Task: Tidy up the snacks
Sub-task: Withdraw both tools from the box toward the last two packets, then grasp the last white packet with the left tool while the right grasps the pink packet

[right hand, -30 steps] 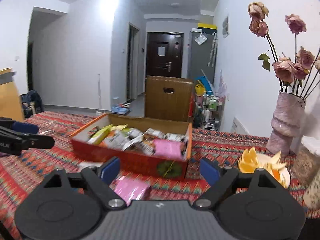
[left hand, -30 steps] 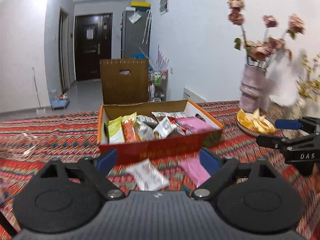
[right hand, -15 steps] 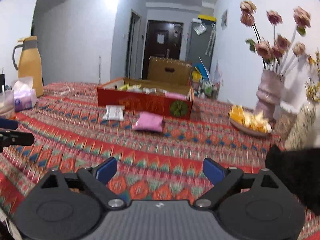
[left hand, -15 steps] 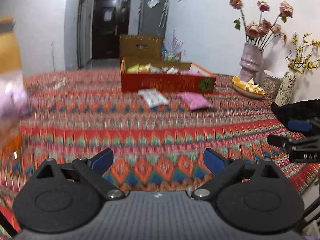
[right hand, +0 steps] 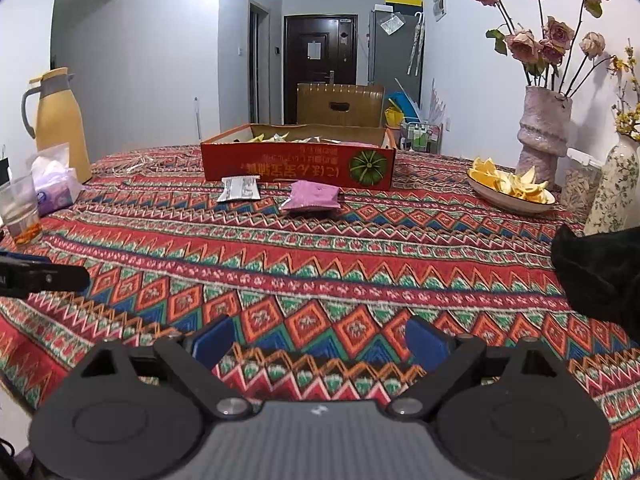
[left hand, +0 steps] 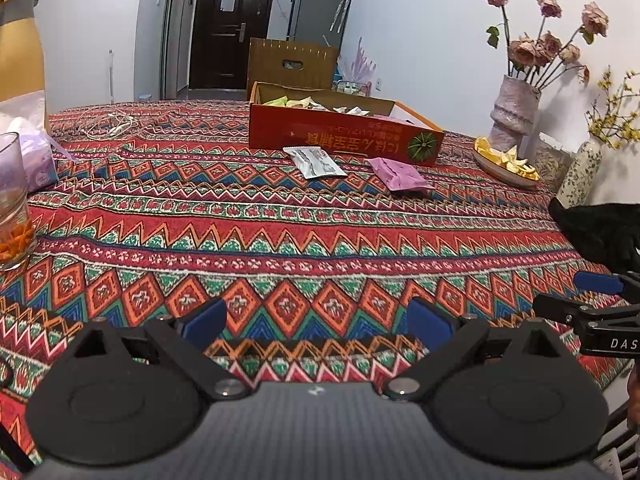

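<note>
Left wrist view: left gripper (left hand: 316,322) w/ blue-padded jaws spread wide, nothing between them, low over the near part of the tabletop's red zigzag-patterned woven cloth (left hand: 280,232). Well ahead sits the shallow orange-red cardboard box (left hand: 344,140) w/ assorted snack packets inside; just in front of it, on the cloth, lie a white-grey foil snack packet (left hand: 316,162) and, to its right, a pink snack pouch (left hand: 398,174), the two apart. Clear glass w/ orange bits (left hand: 12,208) at far left; plate of orange peel pieces (left hand: 504,162) right of the box; right gripper (left hand: 596,300) pokes in at right edge. Right wrist view: right gripper (right hand: 316,342) jaws also released, empty, low over the cloth. Same box (right hand: 298,164) far ahead, white-grey packet (right hand: 239,189) and pink pouch (right hand: 314,197) just before its front wall. Yellow thermos jug (right hand: 60,120) far left, pink vase of dried roses (right hand: 542,136) right.
</note>
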{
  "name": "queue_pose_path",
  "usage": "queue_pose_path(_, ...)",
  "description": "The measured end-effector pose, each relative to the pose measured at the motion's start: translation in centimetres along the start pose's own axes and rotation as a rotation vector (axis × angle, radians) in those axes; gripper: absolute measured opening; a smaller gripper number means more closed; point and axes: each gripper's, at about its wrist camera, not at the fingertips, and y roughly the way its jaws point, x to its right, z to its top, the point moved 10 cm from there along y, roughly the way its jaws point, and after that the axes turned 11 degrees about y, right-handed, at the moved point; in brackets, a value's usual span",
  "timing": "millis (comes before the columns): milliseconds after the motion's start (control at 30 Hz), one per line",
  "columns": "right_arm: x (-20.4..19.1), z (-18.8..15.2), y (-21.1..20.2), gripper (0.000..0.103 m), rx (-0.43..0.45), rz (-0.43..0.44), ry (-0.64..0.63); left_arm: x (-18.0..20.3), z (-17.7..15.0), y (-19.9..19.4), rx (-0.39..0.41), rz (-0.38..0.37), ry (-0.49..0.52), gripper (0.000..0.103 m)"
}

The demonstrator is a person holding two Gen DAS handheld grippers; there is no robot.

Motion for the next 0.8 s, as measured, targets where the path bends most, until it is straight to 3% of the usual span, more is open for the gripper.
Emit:
queue_pose_path(200,-0.5,2.6,2.9,0.092,-0.005,0.021,0.0,-1.2,2.2,3.2,-0.026,-0.016,-0.079,0.099)
queue_pose_path(367,-1.6,6.0,7.1,0.091,-0.027,0.097,0.007,-2.1,5.3,6.3,-0.015,-0.016,-0.082,0.099)
queue_pose_path(567,-2.9,10.7,15.6,0.09,-0.045,0.124,0.012,-2.8,9.6,10.9,0.02,0.017,-0.035,0.098)
queue_pose_path(700,-2.8,12.5,20.6,0.088,-0.046,0.105,0.047,-3.0,11.9,15.0,0.013,-0.007,-0.037,0.098)
queue_pose_path(800,-2.6,12.4,23.8,0.073,-0.091,0.081,0.025,-2.8,13.0,18.2,0.0,-0.01,-0.015,0.098)
